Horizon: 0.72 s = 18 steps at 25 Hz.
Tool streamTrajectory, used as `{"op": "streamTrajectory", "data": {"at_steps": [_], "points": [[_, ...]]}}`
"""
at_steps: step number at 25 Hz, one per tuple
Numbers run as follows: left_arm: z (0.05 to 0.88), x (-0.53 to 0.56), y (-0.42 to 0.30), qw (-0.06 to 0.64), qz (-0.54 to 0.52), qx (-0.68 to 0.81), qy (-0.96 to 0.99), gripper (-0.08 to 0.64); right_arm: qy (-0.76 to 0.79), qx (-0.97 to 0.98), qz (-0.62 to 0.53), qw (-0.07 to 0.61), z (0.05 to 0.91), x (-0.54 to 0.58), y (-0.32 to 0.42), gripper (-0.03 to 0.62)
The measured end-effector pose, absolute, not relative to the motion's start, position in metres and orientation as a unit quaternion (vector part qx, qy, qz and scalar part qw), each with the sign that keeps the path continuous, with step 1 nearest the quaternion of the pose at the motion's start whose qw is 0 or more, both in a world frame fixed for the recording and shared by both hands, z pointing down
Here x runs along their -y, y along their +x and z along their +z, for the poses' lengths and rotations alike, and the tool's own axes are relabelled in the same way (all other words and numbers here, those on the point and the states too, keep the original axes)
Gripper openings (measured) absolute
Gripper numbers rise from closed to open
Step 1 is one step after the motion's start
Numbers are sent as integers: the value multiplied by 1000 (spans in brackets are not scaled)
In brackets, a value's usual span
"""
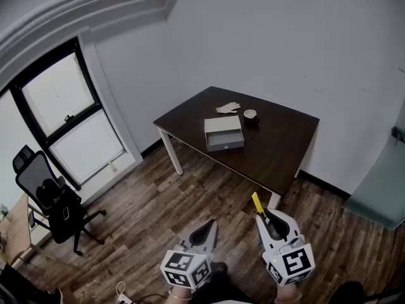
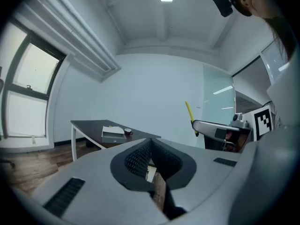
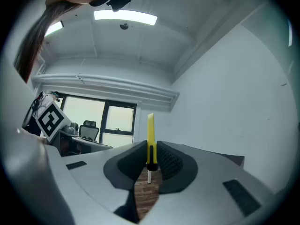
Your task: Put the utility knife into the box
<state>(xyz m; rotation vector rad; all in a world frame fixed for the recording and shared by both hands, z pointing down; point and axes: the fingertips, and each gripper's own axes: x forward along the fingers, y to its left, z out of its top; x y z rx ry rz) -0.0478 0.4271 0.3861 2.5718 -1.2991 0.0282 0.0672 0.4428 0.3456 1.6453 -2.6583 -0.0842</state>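
I see my right hand-held gripper [image 1: 264, 218] clamped on the yellow utility knife [image 1: 257, 203], which sticks out past its jaws, well apart from the box [image 1: 224, 133] on the dark tabletop [image 1: 278, 145], while my left hand-held gripper [image 1: 205, 230] is closed and empty.

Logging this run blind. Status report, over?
Right claw shut on utility knife. Left claw shut, empty. Box on table, far ahead. Nothing seen in the way.

plain office room, black swivel chair [image 1: 52, 198] by tall window [image 1: 66, 116], dark desk [image 1: 278, 145], wood-plank floor [image 1: 152, 217]
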Motion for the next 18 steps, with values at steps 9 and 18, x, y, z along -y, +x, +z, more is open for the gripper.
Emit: {"op": "streamTrajectory", "data": {"at_steps": [9,18], "points": [[391,-412,-42,131,15,433,892,18,519,854,-25,-17,346,-422,64,69],[391,-357,-58,130,10,429,894,18,516,856,-26,4,352,-367,45,67]]}}
